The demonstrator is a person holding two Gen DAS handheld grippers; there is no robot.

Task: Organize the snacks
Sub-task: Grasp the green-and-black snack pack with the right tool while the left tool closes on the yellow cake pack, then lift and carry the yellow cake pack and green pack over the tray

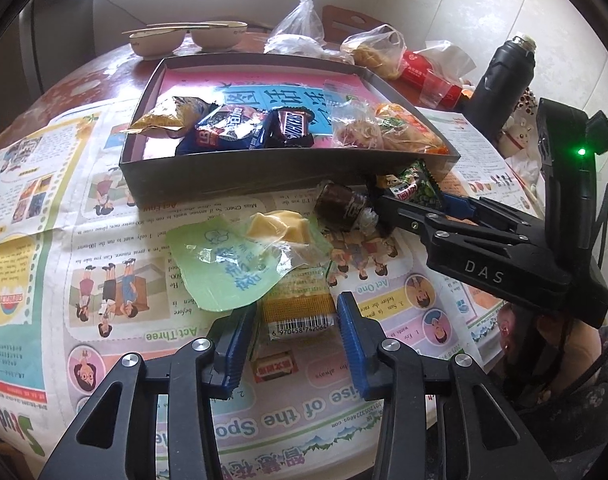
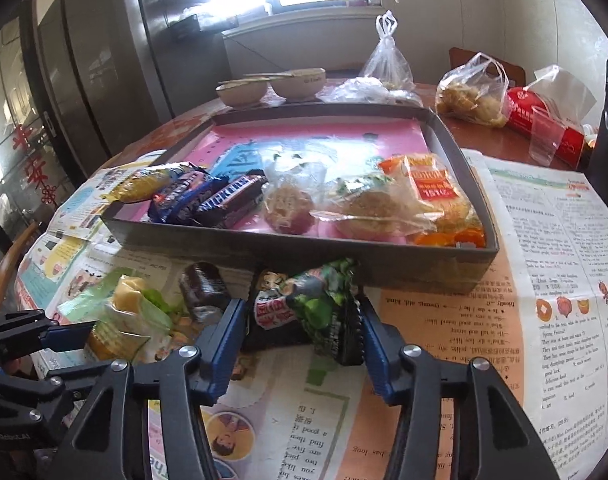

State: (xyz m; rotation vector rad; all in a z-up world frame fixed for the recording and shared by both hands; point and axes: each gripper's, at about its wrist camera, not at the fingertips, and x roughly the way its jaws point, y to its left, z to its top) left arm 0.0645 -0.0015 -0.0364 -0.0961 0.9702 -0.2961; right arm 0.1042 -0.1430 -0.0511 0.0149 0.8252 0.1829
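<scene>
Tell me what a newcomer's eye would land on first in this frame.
Probably the grey box with its pink lining, a row of wrapped snacks along its near side. In front of it, on the newspaper, the right gripper straddles a green snack packet, and the left gripper straddles a yellow barcoded packet.
</scene>
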